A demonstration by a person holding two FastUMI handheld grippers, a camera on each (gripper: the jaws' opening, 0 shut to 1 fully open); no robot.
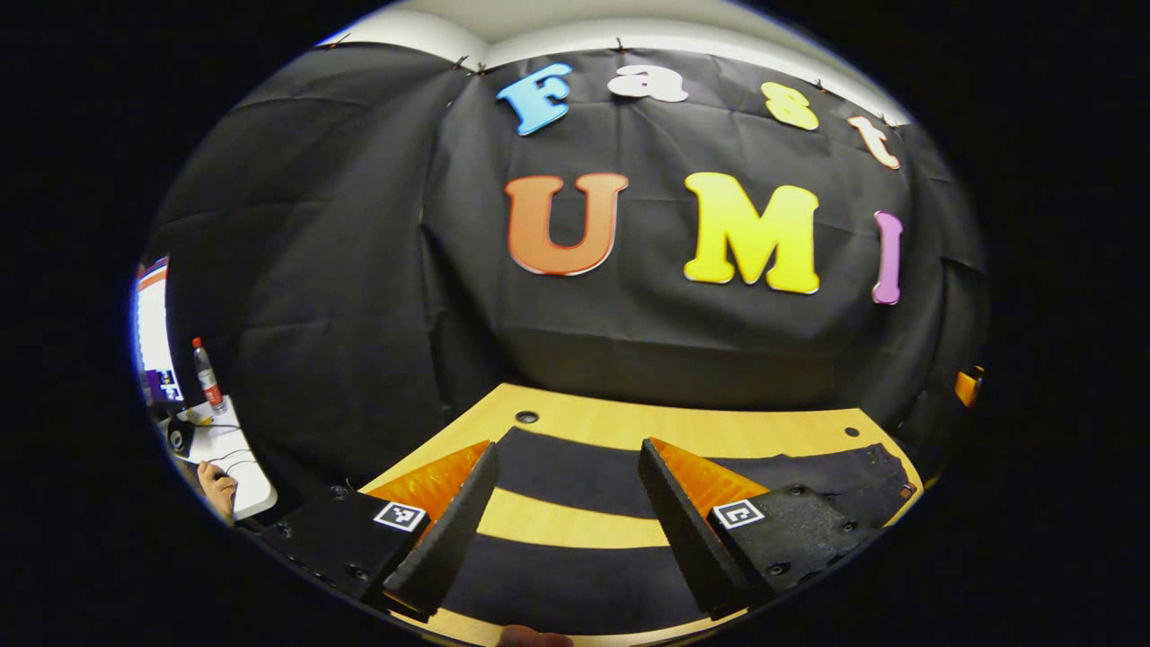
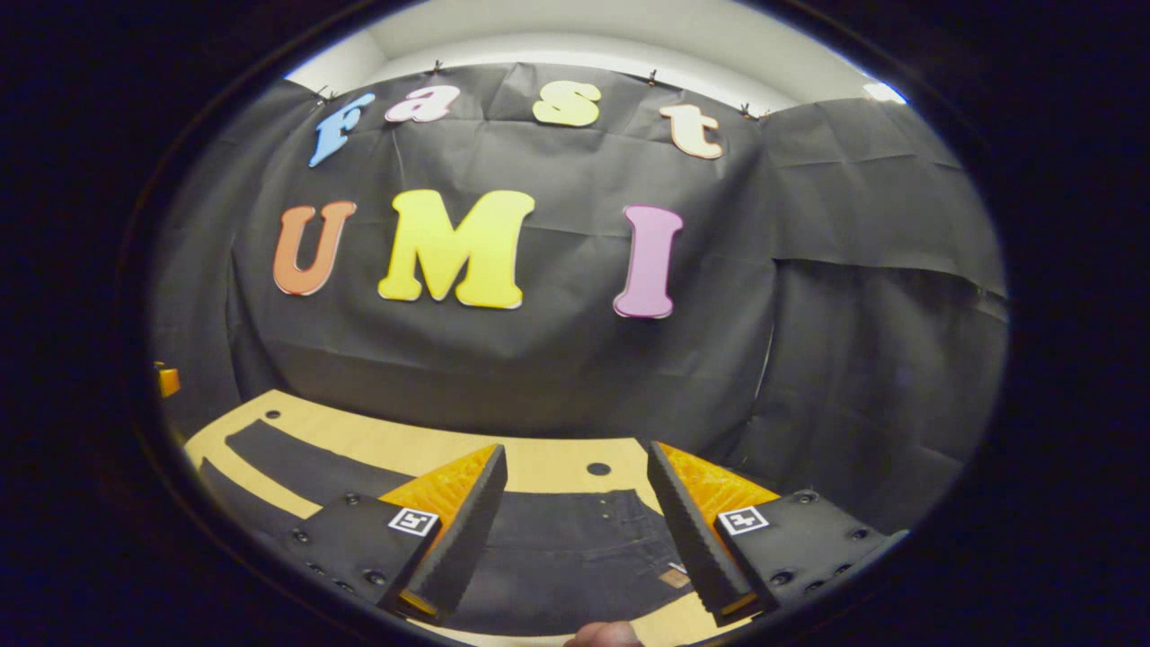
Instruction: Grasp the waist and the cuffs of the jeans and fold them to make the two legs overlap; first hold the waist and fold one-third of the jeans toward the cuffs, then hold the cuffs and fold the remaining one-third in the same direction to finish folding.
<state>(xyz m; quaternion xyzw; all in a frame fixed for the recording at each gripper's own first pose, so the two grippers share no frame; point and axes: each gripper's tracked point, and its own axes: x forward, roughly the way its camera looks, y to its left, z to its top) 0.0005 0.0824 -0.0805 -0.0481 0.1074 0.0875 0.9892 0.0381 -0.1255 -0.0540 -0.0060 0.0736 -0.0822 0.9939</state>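
Dark jeans (image 1: 575,481) lie flat on the wooden table (image 1: 629,422), the two legs spread apart with a strip of bare wood between them. Their waist (image 1: 867,467) lies at the right in the left gripper view. My left gripper (image 1: 568,454) hovers open above the legs, holding nothing. In the right gripper view the waist of the jeans (image 2: 575,548), with its small leather patch (image 2: 672,577), sits right below my right gripper (image 2: 576,454). That gripper is open and empty too. The legs (image 2: 287,454) run off to the left.
Black cloth walls close the table's far side. A white side desk (image 1: 235,458) with a bottle (image 1: 207,373) and a screen (image 1: 153,337) stands far left, a hand (image 1: 218,490) resting by it. Small holes (image 2: 598,468) dot the tabletop.
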